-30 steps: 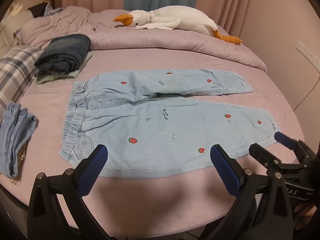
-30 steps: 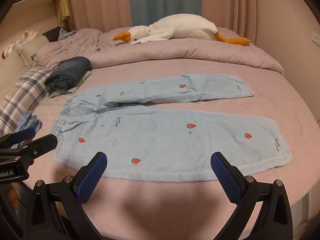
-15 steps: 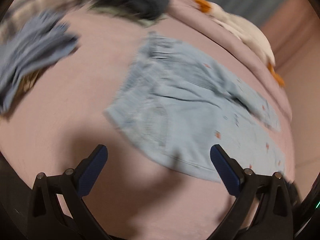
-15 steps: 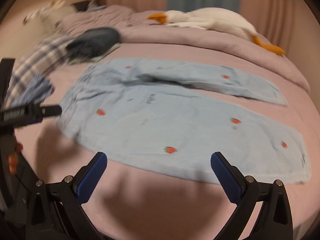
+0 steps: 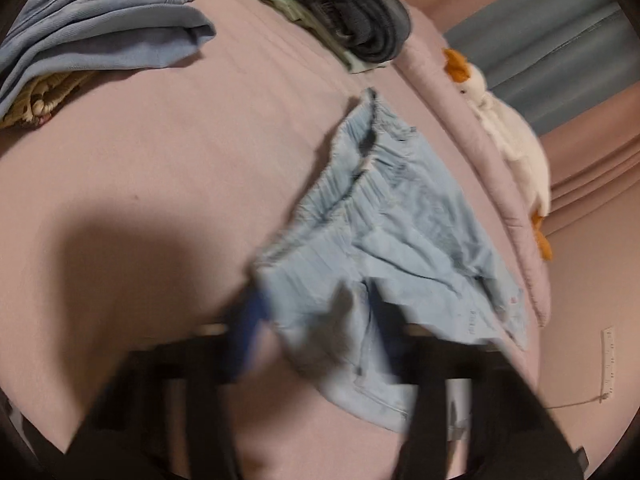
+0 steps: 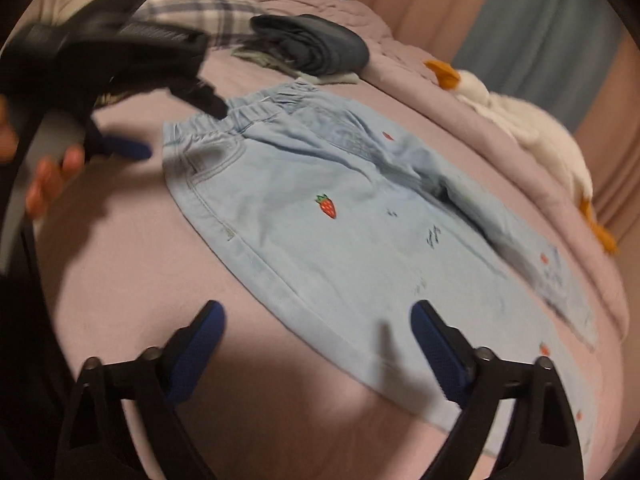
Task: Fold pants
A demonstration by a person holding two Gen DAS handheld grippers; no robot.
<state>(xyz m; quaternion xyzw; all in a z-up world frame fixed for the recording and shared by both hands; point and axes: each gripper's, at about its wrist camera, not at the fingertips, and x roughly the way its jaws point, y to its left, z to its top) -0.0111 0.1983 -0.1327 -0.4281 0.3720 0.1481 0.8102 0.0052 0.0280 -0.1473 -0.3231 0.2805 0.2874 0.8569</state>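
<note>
**Inspector:** Pants (image 6: 320, 216) were found lying flat on the pink bed (image 6: 132, 264), waistband to the left, legs running off to the right, one leg angled away toward the far side. Your right gripper (image 6: 318, 346) hung over the near edge of the near leg with its jaws wide apart, gripping nothing. Your left gripper (image 6: 176, 128) stood at the waistband's near-left corner.

**Operator:** Was the left one gripping?

**Inspector:** I could not tell. Its own camera was blurred; the blue pads (image 5: 250, 320) looked closer together, with denim (image 5: 384, 248) between or in front of them, but no clamp could be confirmed. From the right wrist view one finger touched the elastic and the other sat clear of the cloth on the left.

**Operator:** What risks did you note?

**Inspector:** Three, in my judgement. You could pinch only the top layer of the waistband, so the layers would split when lifted. Your right gripper was well apart from the hem, so a fold started from there would likely drag crooked. The folded dark jeans (image 6: 316, 48) and the plush goose (image 6: 532, 132) lay near the far side; a wide swing could catch them.
</note>
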